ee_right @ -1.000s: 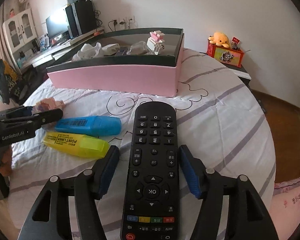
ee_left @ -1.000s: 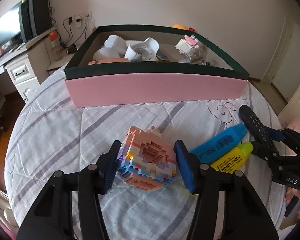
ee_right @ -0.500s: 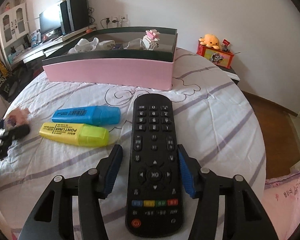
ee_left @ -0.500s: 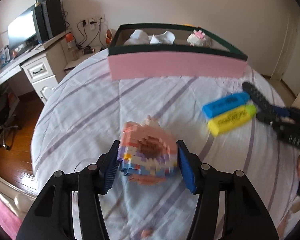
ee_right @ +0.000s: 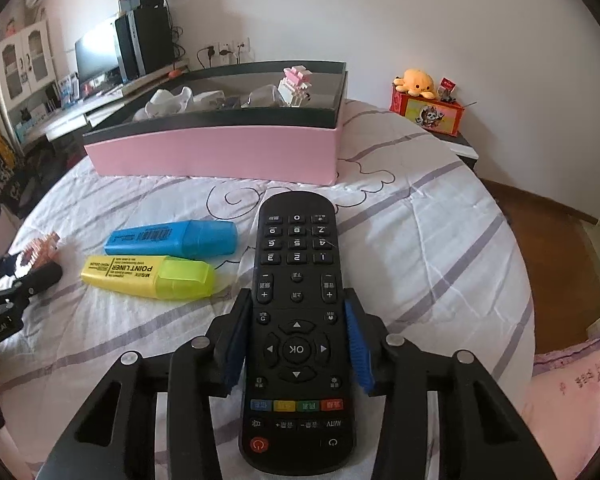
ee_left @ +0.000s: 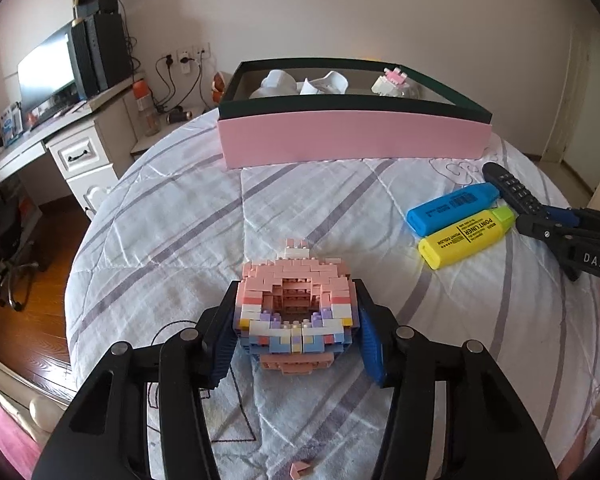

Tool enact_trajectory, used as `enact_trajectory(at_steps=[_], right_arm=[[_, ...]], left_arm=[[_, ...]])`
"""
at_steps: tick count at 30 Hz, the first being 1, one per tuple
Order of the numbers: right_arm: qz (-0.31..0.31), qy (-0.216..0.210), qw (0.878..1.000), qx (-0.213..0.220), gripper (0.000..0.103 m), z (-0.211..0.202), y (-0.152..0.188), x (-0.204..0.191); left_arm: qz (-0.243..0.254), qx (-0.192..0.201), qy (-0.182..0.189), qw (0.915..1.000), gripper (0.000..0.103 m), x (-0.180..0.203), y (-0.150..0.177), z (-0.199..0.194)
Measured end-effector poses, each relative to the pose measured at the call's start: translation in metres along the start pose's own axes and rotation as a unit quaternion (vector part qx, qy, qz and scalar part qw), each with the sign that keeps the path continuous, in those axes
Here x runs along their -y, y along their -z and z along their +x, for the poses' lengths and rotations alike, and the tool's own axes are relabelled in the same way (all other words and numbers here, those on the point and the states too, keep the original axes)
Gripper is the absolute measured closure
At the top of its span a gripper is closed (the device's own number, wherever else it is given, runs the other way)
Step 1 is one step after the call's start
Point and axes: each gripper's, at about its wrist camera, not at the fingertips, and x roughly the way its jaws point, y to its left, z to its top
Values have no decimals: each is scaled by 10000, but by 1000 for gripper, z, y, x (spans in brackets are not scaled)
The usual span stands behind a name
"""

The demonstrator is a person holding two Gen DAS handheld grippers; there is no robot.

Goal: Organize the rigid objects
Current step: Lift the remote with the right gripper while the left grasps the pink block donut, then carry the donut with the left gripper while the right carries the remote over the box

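Observation:
A pastel brick model [ee_left: 292, 280], pink on top, sits on the striped bedspread between the pads of my left gripper [ee_left: 297, 304]. Those jaws are closing, and both pads press its sides. In the right wrist view, the black remote [ee_right: 296, 248] lies lengthwise between the pads of my right gripper [ee_right: 297, 300]. These jaws are also closing, and the pads touch the remote's edges. A blue highlighter [ee_right: 172, 238] and a yellow highlighter [ee_right: 148, 276] lie side by side left of the remote. The pink box [ee_left: 352, 144] with a dark rim stands at the far side and holds white items.
One loose pink brick [ee_left: 300, 470] lies on the bedspread below my left gripper. A desk with a monitor [ee_left: 48, 76] stands off the bed's left edge. A nightstand with an orange plush toy [ee_right: 416, 82] is at the far right. A pink pillow [ee_right: 580, 392] lies at the right.
My left gripper has drawn back from the pink box, and the brick model came with it between the pads. The right jaws have narrowed onto the remote, which has stayed in place.

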Motion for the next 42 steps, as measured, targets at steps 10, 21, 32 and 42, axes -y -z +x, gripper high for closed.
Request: enact_trajectory(at_steps=[10,21,32,42], right_arm=[[15,-299,9996,-13,59,-12,3,-7],[-67,-737,9968,317,59,-50,-5,-23],[-458,-1011,9890,976,59,-99,-42,-43],[-772,-1001,9836,1287,59,-108,-89,-52]], left_arm=[[65,127,137,9998,51,4,-1,-23],[208,561,133,9981,51,9,-14,-65],[414,1172,-3,9923,51,16,-54,-107],[584,1602,-124,9853,51,20,-112,-117]])
